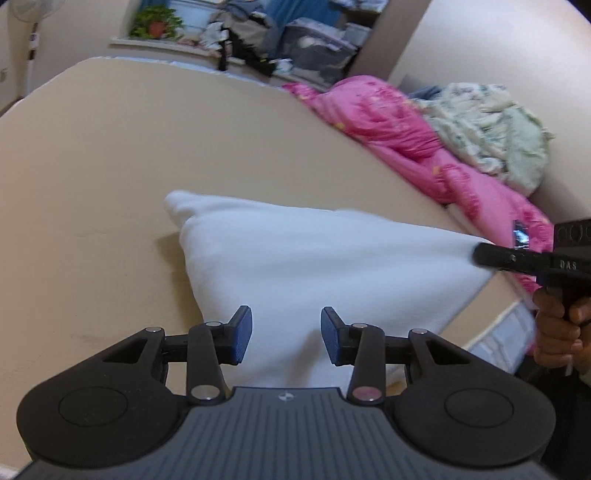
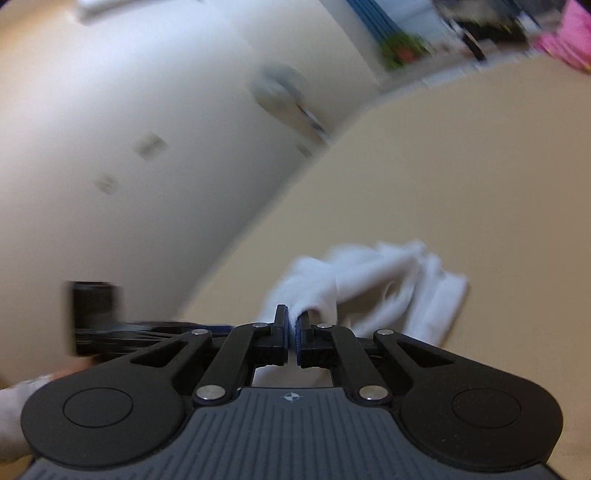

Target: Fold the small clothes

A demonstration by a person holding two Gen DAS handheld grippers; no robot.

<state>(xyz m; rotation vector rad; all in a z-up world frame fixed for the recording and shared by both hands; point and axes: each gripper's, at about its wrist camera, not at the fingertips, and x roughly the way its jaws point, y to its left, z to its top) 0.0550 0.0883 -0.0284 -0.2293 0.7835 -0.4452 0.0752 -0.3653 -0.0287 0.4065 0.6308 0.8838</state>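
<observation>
Beige bed sheet point(image 1: 110, 155) fills most of both views, with a white cloth point(image 1: 314, 266) lying on it just ahead of the left hand-held gripper point(image 1: 286, 332). That gripper's jaws stand partly apart above the near edge of the cloth, blue pads point(image 1: 242, 334) facing each other, with nothing pinched between them.

Only the left wrist view shows the far side of the bed: a pink quilt point(image 1: 424, 147) and a pale flowered blanket point(image 1: 491, 125) heaped to the right beyond the cloth, and a cluttered shelf with a potted plant point(image 1: 157, 24) past the bed's far edge. It also shows the right hand-held gripper point(image 1: 480, 254) coming in level from the right, its tip meeting the cloth's right corner, with the person's hand point(image 1: 561, 332) wrapped around the grip below it.

Only the right wrist view, which is blurred, shows that grip up close: the right gripper's jaws are closed tight on a fold of the white cloth, which trails away forward and to the right in rumpled layers. A pale wall rises to its left, and the left gripper appears as a dark smear low on the left.

Bare sheet lies open to the left of the cloth and beyond it; the bed's edge runs close on the right, near the person's hand
</observation>
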